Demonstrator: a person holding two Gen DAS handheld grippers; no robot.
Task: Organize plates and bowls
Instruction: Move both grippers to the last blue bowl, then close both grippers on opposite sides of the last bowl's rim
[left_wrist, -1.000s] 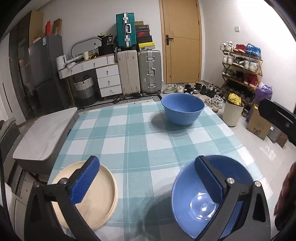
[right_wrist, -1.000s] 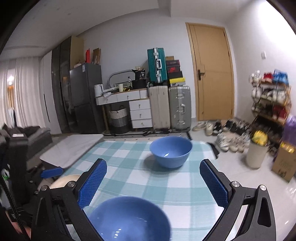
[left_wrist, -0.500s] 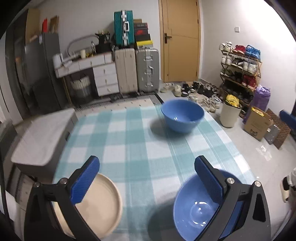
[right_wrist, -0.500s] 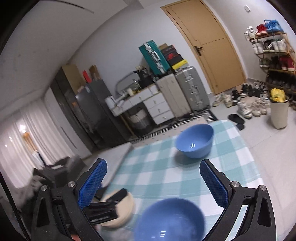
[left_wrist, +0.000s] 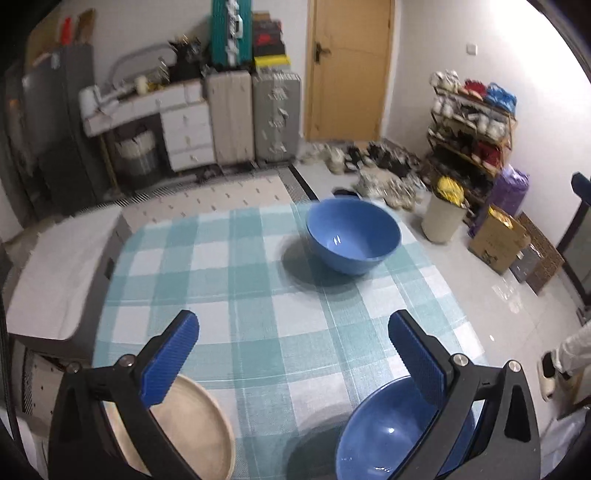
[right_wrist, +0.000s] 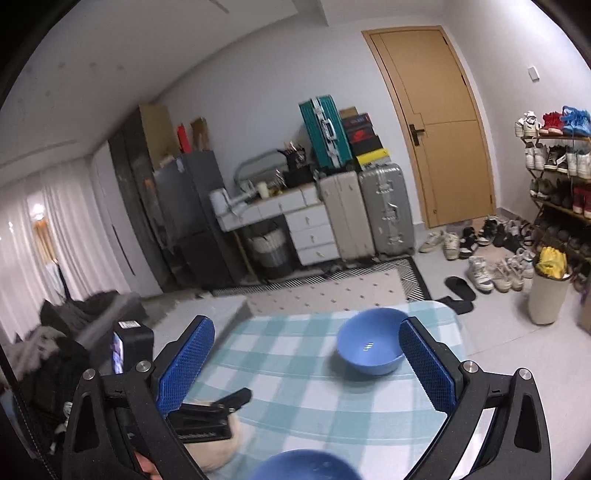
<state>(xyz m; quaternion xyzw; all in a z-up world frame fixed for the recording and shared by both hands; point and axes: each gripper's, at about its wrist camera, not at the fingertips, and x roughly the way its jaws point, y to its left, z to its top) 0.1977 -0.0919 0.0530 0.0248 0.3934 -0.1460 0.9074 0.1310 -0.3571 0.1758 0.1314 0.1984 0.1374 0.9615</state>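
Note:
A blue bowl (left_wrist: 354, 235) stands at the far right of the checked tablecloth (left_wrist: 258, 288); it also shows in the right wrist view (right_wrist: 369, 345). A second blue bowl (left_wrist: 391, 439) sits at the near right, partly behind my left gripper's right finger; its rim shows in the right wrist view (right_wrist: 303, 466). A cream plate (left_wrist: 192, 428) lies at the near left. My left gripper (left_wrist: 295, 365) is open and empty above the near table edge. My right gripper (right_wrist: 306, 369) is open, empty and raised above the table. The left gripper's body (right_wrist: 210, 410) shows over the plate.
A grey padded bench (left_wrist: 62, 266) adjoins the table's left side. Suitcases (left_wrist: 255, 114), a drawer unit (left_wrist: 184, 125) and a door (left_wrist: 347, 70) line the far wall. A bin (left_wrist: 443, 214), boxes, a shoe rack (left_wrist: 472, 125) and loose shoes fill the floor at right.
Both grippers have lifted and pulled back from the table. The right wrist view tilted and now looks from higher up. The bowls and plate have not moved.

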